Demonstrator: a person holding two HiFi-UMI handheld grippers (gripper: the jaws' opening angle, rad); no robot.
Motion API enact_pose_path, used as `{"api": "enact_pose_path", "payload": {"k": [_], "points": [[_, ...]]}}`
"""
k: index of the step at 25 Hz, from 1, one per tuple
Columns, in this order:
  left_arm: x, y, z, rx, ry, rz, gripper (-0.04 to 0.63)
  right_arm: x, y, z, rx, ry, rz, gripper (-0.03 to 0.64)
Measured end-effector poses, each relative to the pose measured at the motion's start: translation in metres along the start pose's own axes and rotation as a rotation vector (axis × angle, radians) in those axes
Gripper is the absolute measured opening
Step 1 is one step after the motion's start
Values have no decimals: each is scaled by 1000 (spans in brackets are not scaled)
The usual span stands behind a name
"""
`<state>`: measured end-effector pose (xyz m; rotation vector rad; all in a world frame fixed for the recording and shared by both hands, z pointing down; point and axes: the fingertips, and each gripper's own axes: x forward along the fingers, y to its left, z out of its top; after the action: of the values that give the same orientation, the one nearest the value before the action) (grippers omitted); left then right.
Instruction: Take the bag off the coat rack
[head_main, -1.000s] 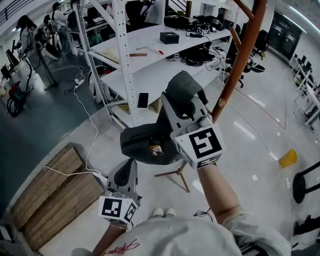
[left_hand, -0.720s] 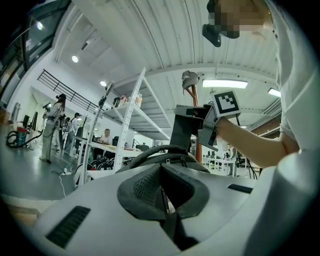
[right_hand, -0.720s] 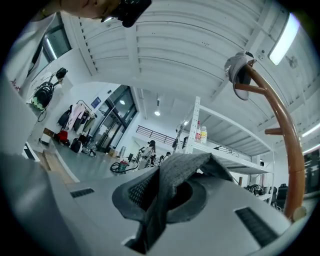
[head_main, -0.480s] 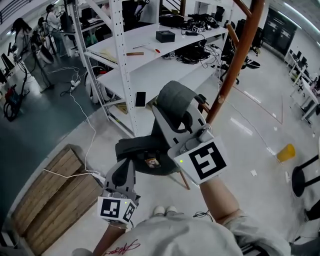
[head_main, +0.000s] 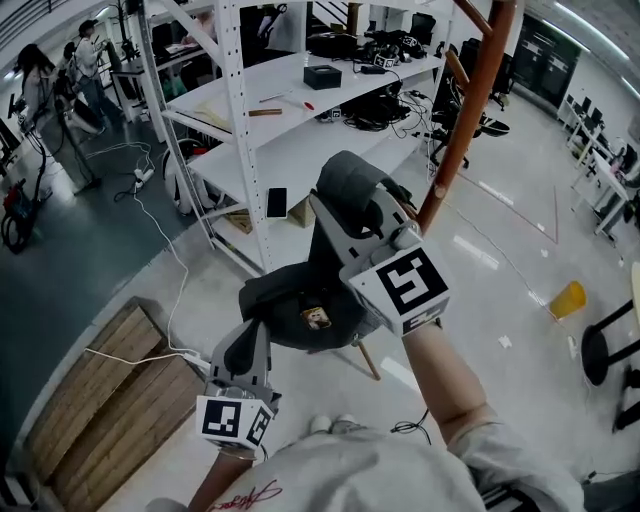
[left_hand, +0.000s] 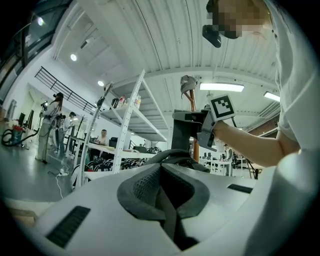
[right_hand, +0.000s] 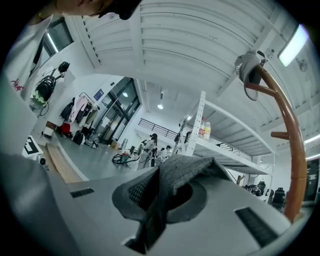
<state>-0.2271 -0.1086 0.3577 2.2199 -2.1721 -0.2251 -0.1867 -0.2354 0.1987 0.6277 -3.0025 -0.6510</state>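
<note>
A dark grey bag (head_main: 295, 305) hangs by its wide strap (head_main: 350, 180) from my right gripper (head_main: 342, 205), which is shut on that strap. In the right gripper view the strap's fabric (right_hand: 185, 170) is pinched between the pads. The brown coat rack pole (head_main: 470, 110) stands just right of the strap, with a short peg beside it; I cannot tell whether strap and peg touch. The pole (right_hand: 292, 145) curves up at the right of the right gripper view. My left gripper (head_main: 252, 335) sits lower left, below the bag, shut with nothing in it (left_hand: 162, 195).
White metal shelving (head_main: 240, 120) with cables and boxes stands behind the bag. A wooden pallet (head_main: 100, 400) lies at the lower left, with a white cable running over the floor to it. At the right are a yellow object (head_main: 567, 298) and a black stool (head_main: 610, 350). People (head_main: 35, 80) stand far left.
My right gripper has dipped and come back up slightly with the bag still in it, staying close to the pole. The left gripper has barely moved.
</note>
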Motion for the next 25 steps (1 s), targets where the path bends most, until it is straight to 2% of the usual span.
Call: {"api": "enact_pose_path", "payload": {"k": [5, 18, 25], "points": [[5, 12, 5, 3, -2, 16, 18, 21, -12, -5, -41, -6, -8, 38], [-2, 45, -1, 4, 23, 110, 18, 71, -54, -28, -59, 13, -50, 38], [2, 56, -6, 9, 36, 128, 18, 97, -73, -36, -59, 18, -48, 38]]}}
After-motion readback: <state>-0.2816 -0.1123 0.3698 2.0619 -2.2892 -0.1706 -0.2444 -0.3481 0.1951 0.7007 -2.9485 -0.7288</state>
